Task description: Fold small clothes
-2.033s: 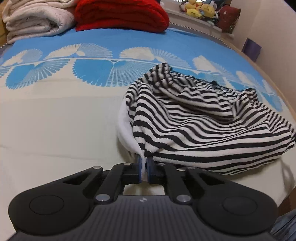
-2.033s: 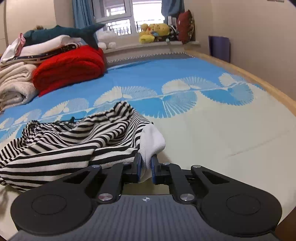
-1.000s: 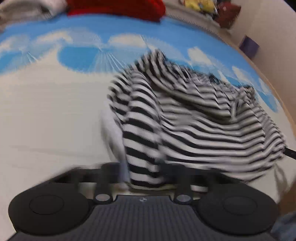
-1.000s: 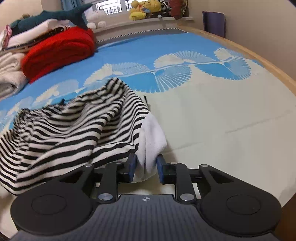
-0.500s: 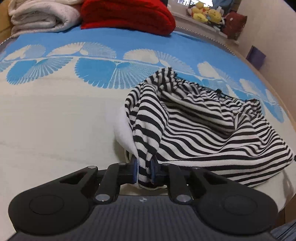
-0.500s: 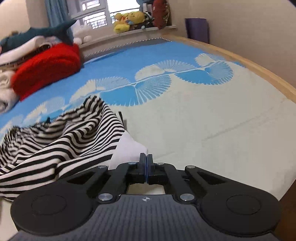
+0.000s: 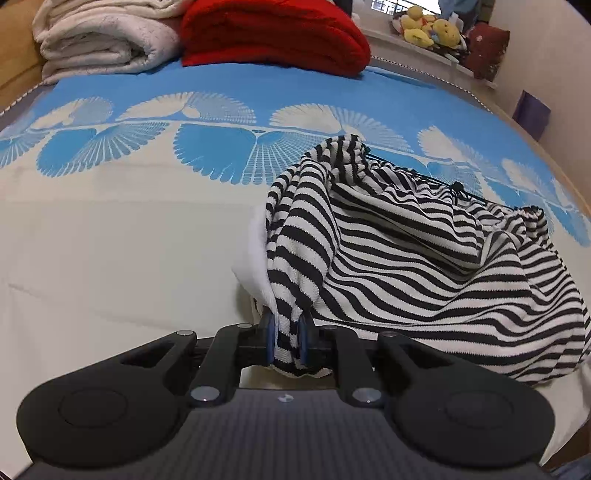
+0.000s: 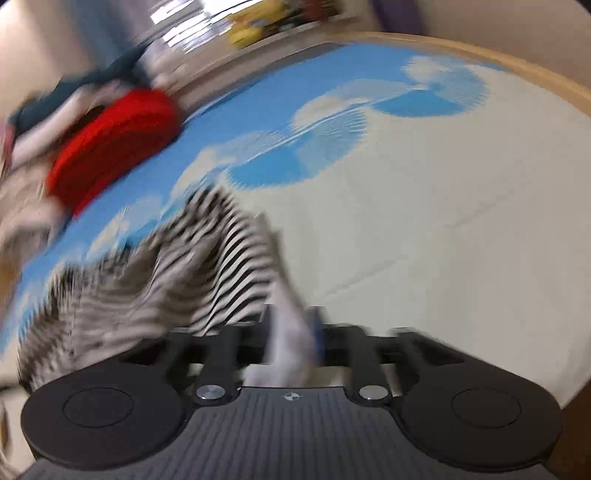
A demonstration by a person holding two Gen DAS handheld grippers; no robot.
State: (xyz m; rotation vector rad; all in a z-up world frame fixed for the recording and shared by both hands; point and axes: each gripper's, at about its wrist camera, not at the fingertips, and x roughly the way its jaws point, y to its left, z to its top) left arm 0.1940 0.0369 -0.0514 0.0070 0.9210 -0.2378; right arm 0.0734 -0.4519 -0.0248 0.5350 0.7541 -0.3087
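Observation:
A black-and-white striped garment (image 7: 424, 258) with a white inner side lies bunched on the bed. My left gripper (image 7: 287, 341) is shut on a striped corner of it near the bed's front edge. In the blurred right wrist view the same striped garment (image 8: 177, 280) lies to the left. A white fold of it sits between the fingers of my right gripper (image 8: 291, 332), whose jaws stand a little apart around the cloth.
The bed (image 7: 110, 240) has a cream and blue fan-pattern cover. A folded red blanket (image 7: 273, 33) and white blankets (image 7: 103, 40) lie at the far end. Plush toys (image 7: 428, 26) sit on the sill. The wooden bed edge (image 8: 517, 74) curves on the right.
My left gripper has stayed shut on the striped corner. My right gripper, shut with no cloth seen between its pads half a second ago, now has white cloth between its fingers and is moving fast.

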